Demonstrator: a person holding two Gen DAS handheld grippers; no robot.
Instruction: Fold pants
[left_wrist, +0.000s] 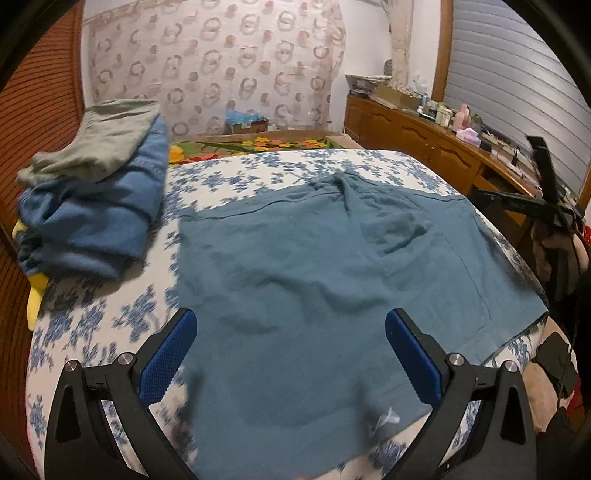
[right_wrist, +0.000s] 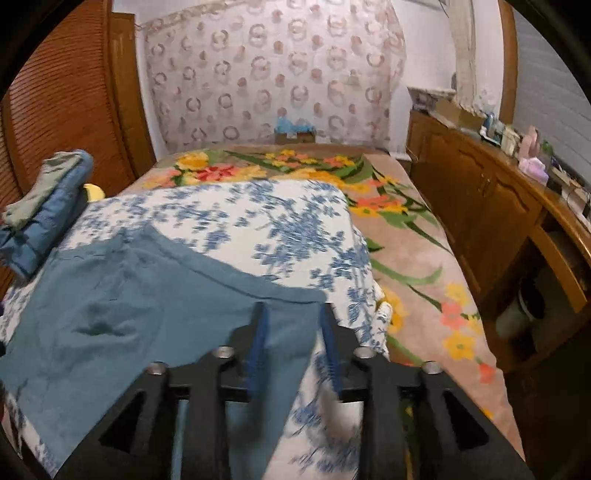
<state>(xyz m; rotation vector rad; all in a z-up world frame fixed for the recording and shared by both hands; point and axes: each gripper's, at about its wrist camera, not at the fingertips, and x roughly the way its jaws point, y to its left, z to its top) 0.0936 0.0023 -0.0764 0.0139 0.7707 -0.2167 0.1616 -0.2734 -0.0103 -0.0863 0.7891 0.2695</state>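
Observation:
Teal pants (left_wrist: 295, 273) lie spread flat on the blue-flowered bedspread (left_wrist: 92, 325). My left gripper (left_wrist: 290, 354) is open wide, its blue pads above the near part of the pants, holding nothing. In the right wrist view the pants (right_wrist: 122, 314) fill the lower left. My right gripper (right_wrist: 293, 332) hovers over their right corner with a narrow gap between the fingers and nothing gripped. The right gripper also shows at the right edge of the left wrist view (left_wrist: 546, 206), beside the bed.
A stack of folded clothes, blue under grey-green (left_wrist: 92, 195), sits at the bed's left. A flowered blanket (right_wrist: 406, 258) covers the bed's far and right side. A wooden cabinet (right_wrist: 480, 206) with clutter stands at the right. A cardboard box (left_wrist: 245, 123) is at the back.

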